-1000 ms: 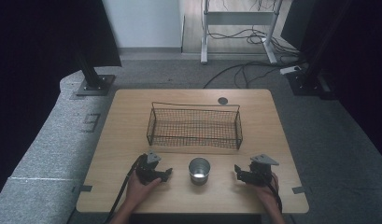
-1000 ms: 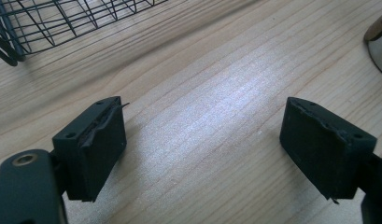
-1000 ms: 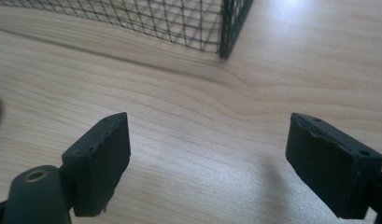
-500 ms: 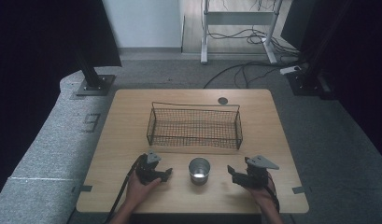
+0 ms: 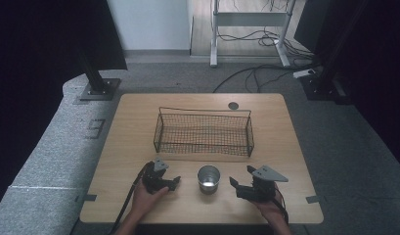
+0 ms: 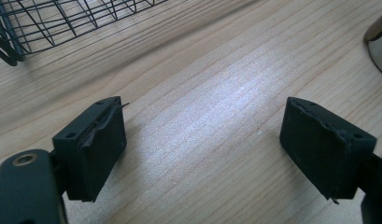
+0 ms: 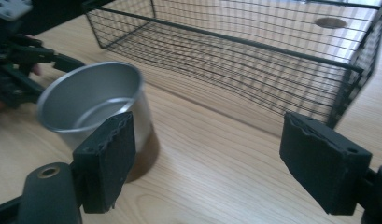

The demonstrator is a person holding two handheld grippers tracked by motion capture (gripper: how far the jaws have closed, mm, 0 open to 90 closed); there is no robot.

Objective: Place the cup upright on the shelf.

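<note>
A shiny metal cup (image 5: 209,178) stands upright and empty near the table's front edge, between my two grippers. My left gripper (image 5: 172,183) rests to the cup's left, pointing at it, jaws open over bare wood (image 6: 202,140); the cup's edge (image 6: 379,42) shows at far right. My right gripper (image 5: 241,177) is to the cup's right, angled toward it. Its jaws stand wide apart with nothing between them (image 7: 207,154), and the cup (image 7: 93,100) sits just beyond its left jaw. A black wire basket (image 5: 205,110) lies empty behind the cup.
The basket (image 7: 254,46) spans the table's middle, long side toward me. A round grommet (image 5: 233,105) sits in the tabletop behind it. The other hand's gripper (image 7: 16,60) shows left of the cup. Bare wood (image 5: 134,142) lies beside the basket.
My right gripper has moved left toward the cup and lifted a little. The left gripper, cup and basket have stayed in place.
</note>
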